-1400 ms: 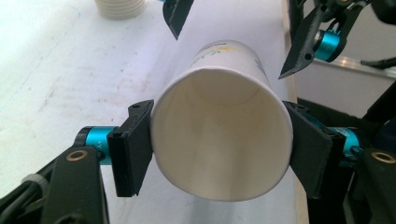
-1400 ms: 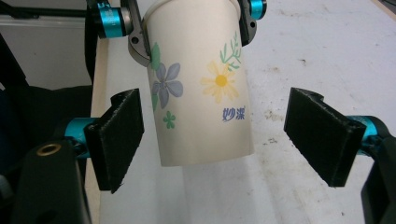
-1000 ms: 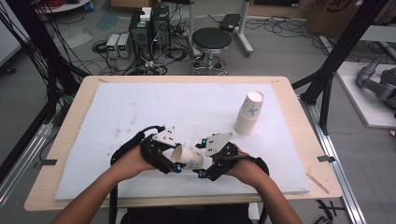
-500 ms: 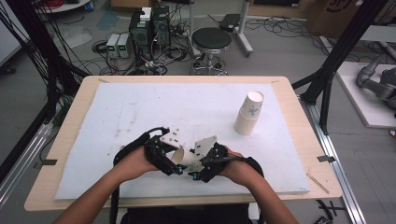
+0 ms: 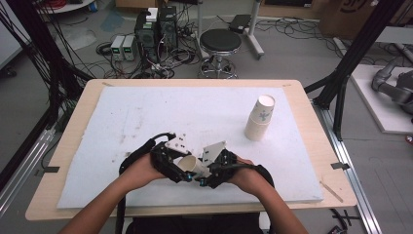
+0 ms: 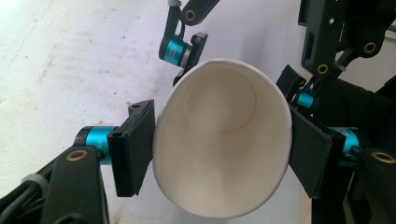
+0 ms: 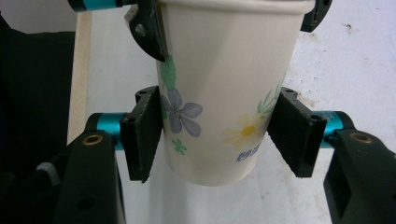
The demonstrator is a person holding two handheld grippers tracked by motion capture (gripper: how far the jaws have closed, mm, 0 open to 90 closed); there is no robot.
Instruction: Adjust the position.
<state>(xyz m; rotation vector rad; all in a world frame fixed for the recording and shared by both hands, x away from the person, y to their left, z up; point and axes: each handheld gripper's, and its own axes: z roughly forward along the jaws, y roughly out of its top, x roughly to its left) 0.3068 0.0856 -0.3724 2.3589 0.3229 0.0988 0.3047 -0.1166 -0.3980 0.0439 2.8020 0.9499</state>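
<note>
A white paper cup (image 5: pixel 193 168) with printed flowers lies on its side between my two grippers, low over the front of the white mat (image 5: pixel 146 117). My left gripper (image 5: pixel 181 168) is shut on its rim. In the left gripper view the cup's mouth (image 6: pixel 222 140) is squeezed into an oval between the pads (image 6: pixel 135 144). My right gripper (image 5: pixel 208 175) has just been closing and is shut on the cup's lower body (image 7: pixel 224 93), with a pad (image 7: pixel 147 137) pressed on each side. The left gripper's pads (image 7: pixel 149 28) hold the rim at the top of the right gripper view.
A stack of upside-down paper cups (image 5: pixel 260 117) stands on the mat at the right, apart from my hands. The wooden table edge (image 5: pixel 195 208) runs just in front of my forearms. A stool (image 5: pixel 220 41) and electronics stand on the floor beyond the table.
My right gripper has shifted left to the cup and its jaws have closed from wide open onto the cup's lower body. The left gripper has kept its hold on the rim.
</note>
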